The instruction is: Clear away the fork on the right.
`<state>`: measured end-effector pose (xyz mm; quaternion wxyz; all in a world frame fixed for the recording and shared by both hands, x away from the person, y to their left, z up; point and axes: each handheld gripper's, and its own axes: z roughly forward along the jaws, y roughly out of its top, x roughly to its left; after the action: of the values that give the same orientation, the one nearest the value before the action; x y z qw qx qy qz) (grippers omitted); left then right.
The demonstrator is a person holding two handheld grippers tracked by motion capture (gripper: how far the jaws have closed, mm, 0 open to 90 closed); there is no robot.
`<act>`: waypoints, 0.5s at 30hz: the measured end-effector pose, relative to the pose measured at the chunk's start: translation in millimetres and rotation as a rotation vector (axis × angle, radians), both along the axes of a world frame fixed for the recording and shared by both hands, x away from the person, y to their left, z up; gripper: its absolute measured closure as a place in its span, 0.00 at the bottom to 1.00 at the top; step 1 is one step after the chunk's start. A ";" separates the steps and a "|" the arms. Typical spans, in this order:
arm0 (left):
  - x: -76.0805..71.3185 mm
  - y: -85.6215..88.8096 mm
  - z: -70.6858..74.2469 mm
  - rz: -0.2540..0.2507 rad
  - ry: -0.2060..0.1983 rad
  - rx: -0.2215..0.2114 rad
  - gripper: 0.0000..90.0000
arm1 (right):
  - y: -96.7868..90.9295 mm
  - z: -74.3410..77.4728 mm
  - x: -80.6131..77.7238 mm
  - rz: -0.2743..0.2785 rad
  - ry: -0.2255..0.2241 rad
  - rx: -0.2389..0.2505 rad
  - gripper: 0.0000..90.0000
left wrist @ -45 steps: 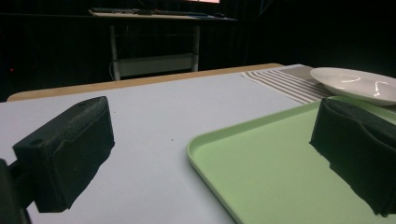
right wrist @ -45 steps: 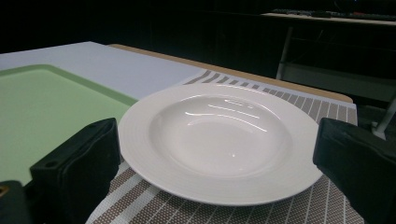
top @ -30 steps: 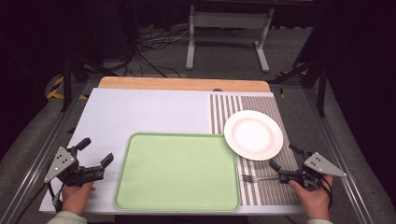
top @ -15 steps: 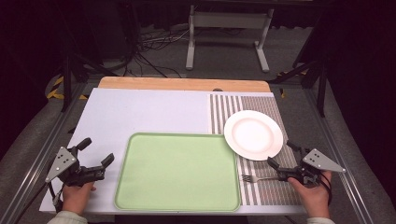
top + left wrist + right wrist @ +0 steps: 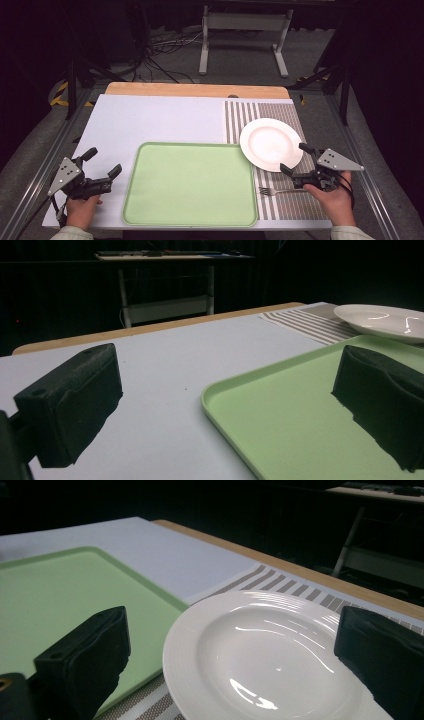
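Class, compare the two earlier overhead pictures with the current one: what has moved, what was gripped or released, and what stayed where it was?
The right gripper has moved forward from beside the fork to the near edge of the white plate, jaws open, gripping nothing. The left gripper, also open, stayed beside the green tray. The plate, fork and tray have not shifted.

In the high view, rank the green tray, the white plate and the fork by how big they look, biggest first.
1. green tray, by far the largest.
2. white plate, clearly smaller.
3. fork, a thin sliver on the striped mat, smallest.
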<state>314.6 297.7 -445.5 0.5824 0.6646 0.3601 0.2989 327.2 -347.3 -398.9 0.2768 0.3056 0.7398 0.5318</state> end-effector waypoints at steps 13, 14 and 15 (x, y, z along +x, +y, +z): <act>-0.5 0.3 0.7 -0.001 -0.002 0.002 0.00 | 7.6 20.9 4.8 0.062 0.058 -0.180 0.04; -0.4 0.4 0.6 -0.001 -0.003 0.003 0.00 | 8.8 23.5 5.6 0.071 0.067 -0.199 0.04; -0.4 0.6 0.6 0.000 -0.003 0.002 0.00 | 11.0 26.4 5.8 0.081 0.065 -0.222 0.04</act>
<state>314.2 298.3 -445.0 0.5821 0.6649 0.3589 0.3004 333.0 -336.2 -372.5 0.2631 0.2598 0.8145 0.4470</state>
